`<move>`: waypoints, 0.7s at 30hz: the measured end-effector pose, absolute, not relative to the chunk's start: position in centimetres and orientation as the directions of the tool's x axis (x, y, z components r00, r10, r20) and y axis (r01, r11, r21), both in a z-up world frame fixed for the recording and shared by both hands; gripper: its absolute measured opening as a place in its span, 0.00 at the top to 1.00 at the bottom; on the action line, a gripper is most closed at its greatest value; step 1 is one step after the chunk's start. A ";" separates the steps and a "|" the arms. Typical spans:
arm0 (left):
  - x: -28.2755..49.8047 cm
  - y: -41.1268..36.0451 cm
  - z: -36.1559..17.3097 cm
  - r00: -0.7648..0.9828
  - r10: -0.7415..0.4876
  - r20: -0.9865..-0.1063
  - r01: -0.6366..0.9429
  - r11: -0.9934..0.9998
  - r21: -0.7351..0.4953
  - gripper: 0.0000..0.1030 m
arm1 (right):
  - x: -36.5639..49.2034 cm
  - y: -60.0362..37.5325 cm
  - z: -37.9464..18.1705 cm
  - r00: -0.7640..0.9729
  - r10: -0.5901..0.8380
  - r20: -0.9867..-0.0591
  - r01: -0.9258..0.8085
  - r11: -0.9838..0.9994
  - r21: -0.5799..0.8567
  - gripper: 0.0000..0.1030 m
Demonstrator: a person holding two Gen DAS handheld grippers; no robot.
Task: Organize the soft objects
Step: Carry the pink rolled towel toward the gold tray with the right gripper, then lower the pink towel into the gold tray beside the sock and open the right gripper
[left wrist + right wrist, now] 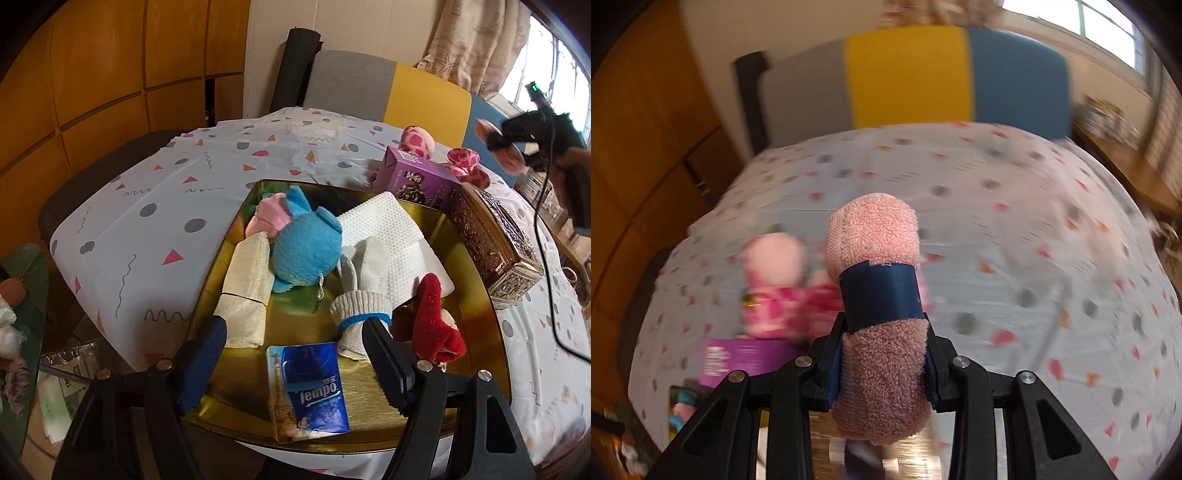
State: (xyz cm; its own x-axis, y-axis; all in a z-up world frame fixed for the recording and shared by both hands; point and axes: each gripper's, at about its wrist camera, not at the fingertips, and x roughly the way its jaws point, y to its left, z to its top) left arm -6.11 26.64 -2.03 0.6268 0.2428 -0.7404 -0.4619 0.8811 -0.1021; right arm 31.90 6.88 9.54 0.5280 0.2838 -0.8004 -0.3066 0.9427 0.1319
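Observation:
A gold tray (369, 410) sits on the patterned tablecloth (155, 206). In it lie a blue plush toy (303, 247), a white textured towel (391, 236), a rolled cream cloth (247, 288), a white glove with a blue cuff (362, 306), a red sock (432, 321) and a Tempo tissue pack (310, 391). My left gripper (294, 326) hangs open over the tray's near edge, with the tissue pack lying below its fingers, untouched. My right gripper (882, 332) is shut on a rolled pink towel (875, 236) with a blue band, raised above the table. It also shows blurred at the far right (498, 142).
A purple box (417, 177) and an ornate metal box (495, 236) stand against the tray's far right side. A pink spotted plush (417, 142) lies behind them. A grey, yellow and blue chair (369, 85) backs the table. A black cable (550, 295) trails down the right.

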 end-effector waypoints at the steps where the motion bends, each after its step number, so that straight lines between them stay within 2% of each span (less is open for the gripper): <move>1: -6.2 26.7 -2.0 0.626 0.244 -0.740 -0.464 0.880 -0.103 0.26 | 31.5 8.2 9.6 0.521 0.307 -0.796 -0.339 0.931 0.137 0.67; 9: -6.8 26.9 -1.7 0.628 0.257 -0.735 -0.479 0.872 -0.104 0.22 | 24.7 15.2 7.7 0.410 0.447 -0.795 -0.574 0.804 0.156 0.67; 21: -7.3 26.5 -1.3 0.633 0.286 -0.719 -0.489 0.868 -0.086 0.15 | 13.7 15.5 0.7 0.240 0.475 -0.846 -0.695 0.693 0.192 0.67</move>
